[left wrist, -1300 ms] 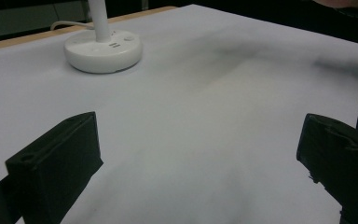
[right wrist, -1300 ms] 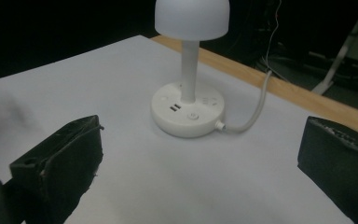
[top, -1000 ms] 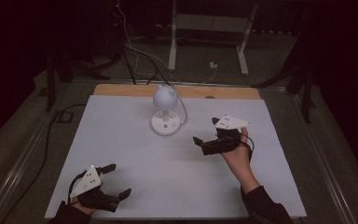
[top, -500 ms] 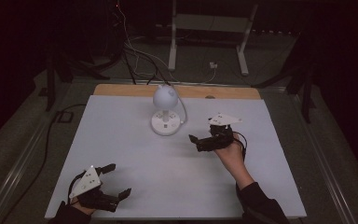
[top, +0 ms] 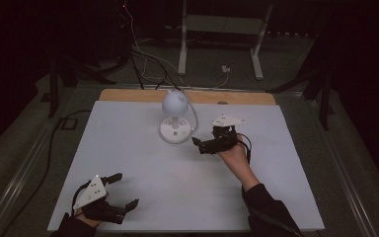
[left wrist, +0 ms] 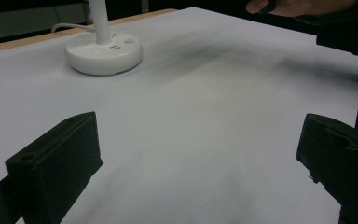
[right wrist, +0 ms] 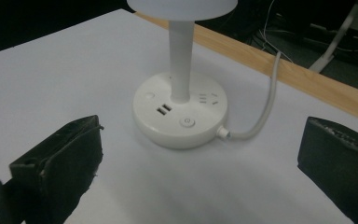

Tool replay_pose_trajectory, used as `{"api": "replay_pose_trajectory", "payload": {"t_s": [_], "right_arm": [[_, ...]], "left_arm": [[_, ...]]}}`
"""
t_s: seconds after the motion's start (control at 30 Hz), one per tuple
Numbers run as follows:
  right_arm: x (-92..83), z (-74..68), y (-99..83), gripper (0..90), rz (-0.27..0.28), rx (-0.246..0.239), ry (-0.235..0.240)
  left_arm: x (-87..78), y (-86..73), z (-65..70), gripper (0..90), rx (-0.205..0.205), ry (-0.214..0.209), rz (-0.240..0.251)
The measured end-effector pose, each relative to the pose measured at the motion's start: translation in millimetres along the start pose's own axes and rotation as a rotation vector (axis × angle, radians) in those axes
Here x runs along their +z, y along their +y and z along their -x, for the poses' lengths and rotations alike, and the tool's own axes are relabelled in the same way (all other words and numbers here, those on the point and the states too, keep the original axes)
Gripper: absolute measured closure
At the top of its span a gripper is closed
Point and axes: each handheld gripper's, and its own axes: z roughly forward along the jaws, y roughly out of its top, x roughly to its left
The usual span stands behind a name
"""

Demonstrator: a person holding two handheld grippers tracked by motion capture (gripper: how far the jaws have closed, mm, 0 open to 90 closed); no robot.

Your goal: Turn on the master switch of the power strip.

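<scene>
A white desk lamp [top: 174, 104] with a round base [top: 174, 130] stands at the back middle of the white sheet [top: 177, 187]. My right gripper [top: 201, 146] hovers just right of the base, open, with its jaws pointing at it. In the right gripper view the base [right wrist: 182, 119] lies ahead between the wide-apart jaws of the right gripper [right wrist: 203, 140], apart from them, and shows a power button [right wrist: 187, 122] and two USB ports [right wrist: 164, 109]. My left gripper [top: 126, 189] rests open at the sheet's front left corner. The left gripper [left wrist: 200, 126] holds nothing, with the base [left wrist: 103, 53] far ahead.
The lamp's white cable [right wrist: 265, 98] runs from the base toward the wooden back edge [top: 237, 97] of the table. Beyond the table, dark cables and a metal stand [top: 222, 29] sit on the floor. The person's right hand [left wrist: 298, 5] shows in the left gripper view.
My right gripper has moved left across the sheet, closer to the lamp's base. The left gripper has stayed where it was.
</scene>
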Motion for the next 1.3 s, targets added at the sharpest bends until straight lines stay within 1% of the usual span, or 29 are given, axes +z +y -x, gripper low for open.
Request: {"api": "replay_pose_trajectory", "payload": {"t_s": [0.1, 0.23, 0.4, 0.53, 0.63, 0.73, 0.9, 0.97, 1.03, 1.13, 1.2, 1.3], "right_arm": [[6.3, 0.6, 2.1, 0.0, -0.016, -0.015, 0.006], [14.7, 1.0, 4.5, 0.0, -0.021, -0.010, 0.037], [24.9, 1.7, 8.1, 0.0, -0.036, -0.005, 0.063], [31.7, 0.8, 9.4, 0.0, -0.038, -0.008, 0.061], [36.2, 0.6, 9.1, 0.0, -0.036, -0.007, 0.071], [41.3, 0.4, 7.9, 2.2, -0.043, -0.006, 0.078], [50.5, -1.2, 5.4, 2.3, -0.060, -0.017, 0.082], [53.5, -2.0, 4.1, 5.3, -0.061, -0.016, 0.080], [56.8, -3.0, 2.4, 9.1, -0.064, -0.026, 0.063], [63.0, -3.5, -1.1, 16.9, -0.077, -0.035, 0.044], [65.7, -3.9, -2.9, 23.0, -0.078, -0.033, 0.038], [69.6, -5.0, -3.6, 27.8, -0.081, -0.046, 0.025]], "left_arm": [[0.2, -0.2, -0.4, 0.2, -0.001, -0.001, -0.001], [0.7, -0.3, 0.0, 0.2, 0.002, -0.003, -0.005], [0.6, -0.4, 0.1, 0.2, 0.002, -0.002, -0.006], [0.6, -0.3, 0.0, 0.2, 0.001, -0.002, -0.005], [0.6, -0.3, 0.1, 0.2, 0.002, -0.002, -0.006], [0.6, -0.3, 0.1, 0.2, 0.002, -0.002, -0.006], [0.7, -0.3, 0.0, 0.2, 0.002, -0.003, -0.006], [0.7, -0.4, 0.1, 0.2, 0.001, -0.003, -0.007], [0.6, -0.4, 0.3, 0.2, 0.002, -0.003, -0.007], [0.6, -0.3, 0.3, 0.2, 0.003, -0.003, -0.006], [0.6, -0.4, 0.1, 0.2, 0.002, -0.005, -0.006], [0.7, -0.5, -0.1, 0.2, 0.002, -0.005, -0.008]]}}
